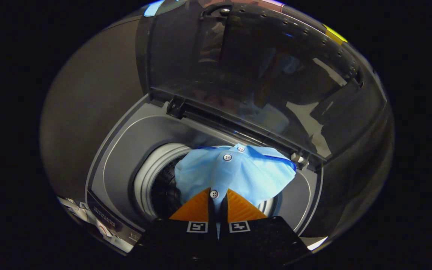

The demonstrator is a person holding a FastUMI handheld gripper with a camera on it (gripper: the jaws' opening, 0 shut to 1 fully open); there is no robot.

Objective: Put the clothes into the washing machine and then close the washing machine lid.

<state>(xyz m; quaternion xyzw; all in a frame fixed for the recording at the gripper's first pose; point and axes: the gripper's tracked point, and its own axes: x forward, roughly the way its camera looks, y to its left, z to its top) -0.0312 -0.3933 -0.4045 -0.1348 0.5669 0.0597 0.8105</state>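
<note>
The washing machine stands open, its round drum dark beneath; a light blue buttoned shirt hangs bunched over the drum mouth, pinched between the gripper's closed fingers; the lid stands raised behind.

One light-blue shirt bearing three white buttons, pinched between the two fingers of a single gripper, hangs at lower centre over one open drum of one washing machine, its one lid raised across the upper frame.
</note>
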